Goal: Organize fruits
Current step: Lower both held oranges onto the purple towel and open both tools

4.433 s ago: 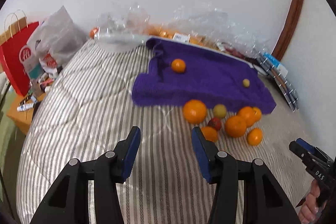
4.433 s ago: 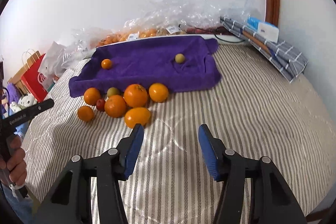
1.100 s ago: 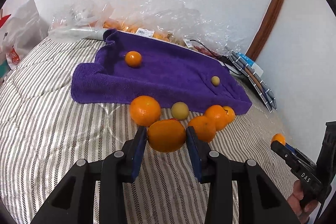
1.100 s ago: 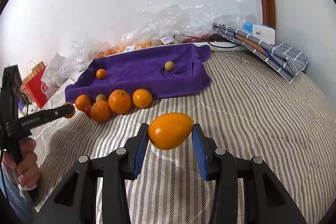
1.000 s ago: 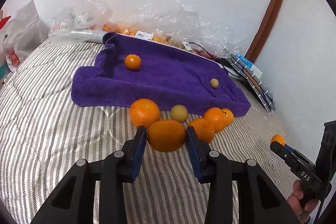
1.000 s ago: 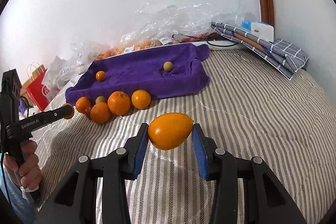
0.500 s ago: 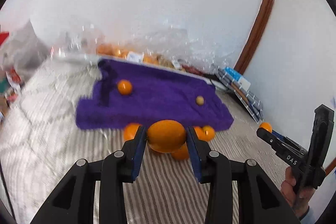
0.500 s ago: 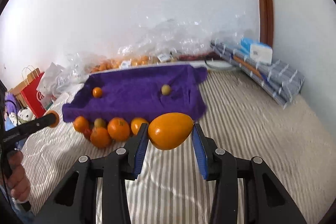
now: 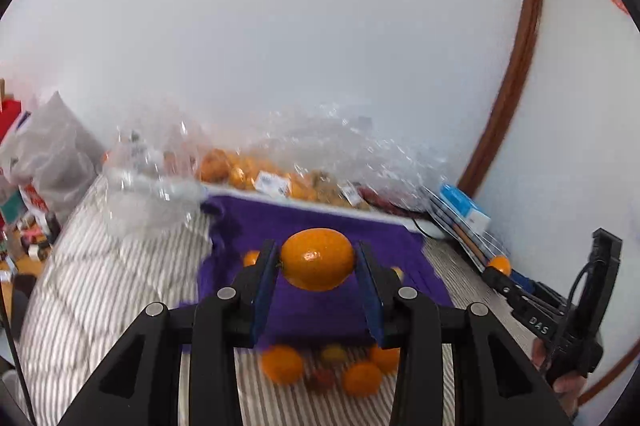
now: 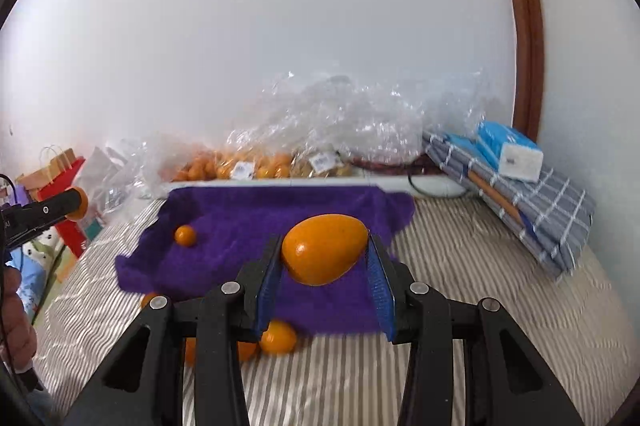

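My left gripper (image 9: 317,262) is shut on an orange (image 9: 317,259) and holds it in the air above the purple towel (image 9: 320,310). My right gripper (image 10: 323,258) is shut on an egg-shaped orange fruit (image 10: 324,254), also raised over the purple towel (image 10: 256,222). A small orange (image 10: 185,235) lies on the towel at the left. Several loose oranges (image 9: 282,364) and a small red fruit (image 9: 319,378) lie on the striped bedcover in front of the towel. One orange (image 10: 278,342) shows under my right gripper.
Clear plastic bags of oranges (image 10: 240,162) line the wall behind the towel. Folded checked cloth with a tissue pack (image 10: 510,148) lies at the right. A red paper bag (image 10: 60,182) and grey bags (image 9: 52,150) stand at the left bed edge.
Both grippers have risen and tilted upward with their fruit, moving toward the purple towel. The loose oranges now sit lower in view, partly under the fingers.
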Demonstrator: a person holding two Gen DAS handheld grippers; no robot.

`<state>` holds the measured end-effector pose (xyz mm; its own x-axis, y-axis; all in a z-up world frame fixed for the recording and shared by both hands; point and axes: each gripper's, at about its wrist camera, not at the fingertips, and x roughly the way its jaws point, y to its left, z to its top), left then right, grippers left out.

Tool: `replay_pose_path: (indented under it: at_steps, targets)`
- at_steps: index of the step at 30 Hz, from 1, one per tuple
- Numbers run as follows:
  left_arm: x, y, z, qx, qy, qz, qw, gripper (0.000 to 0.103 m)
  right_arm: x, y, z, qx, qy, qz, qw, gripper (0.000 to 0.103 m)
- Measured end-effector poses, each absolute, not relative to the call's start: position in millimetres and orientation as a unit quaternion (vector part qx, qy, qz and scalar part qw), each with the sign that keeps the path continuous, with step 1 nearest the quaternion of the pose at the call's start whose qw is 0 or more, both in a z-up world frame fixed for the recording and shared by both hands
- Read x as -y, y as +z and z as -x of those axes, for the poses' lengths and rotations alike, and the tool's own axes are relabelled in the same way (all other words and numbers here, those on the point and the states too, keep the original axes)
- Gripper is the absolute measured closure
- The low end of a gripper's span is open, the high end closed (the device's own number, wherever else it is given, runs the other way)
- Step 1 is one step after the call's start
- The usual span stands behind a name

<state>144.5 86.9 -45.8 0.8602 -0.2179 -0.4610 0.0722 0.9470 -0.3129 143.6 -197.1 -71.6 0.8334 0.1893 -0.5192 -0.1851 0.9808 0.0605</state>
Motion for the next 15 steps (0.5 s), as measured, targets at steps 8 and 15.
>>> replay_pose_path:
  at_steps: [8,15]
  targets:
    - [-91,-72,-202,-0.263,-0.03,0.157,0.951,0.067,189,-79,-196,-0.273,0.107,-0.027,0.956,0.061]
    - [-94,-103,-216,-0.286,-0.031,0.149,0.946,0.072,200,-119,-222,-0.296,0.118,-0.052,0.946,0.061]
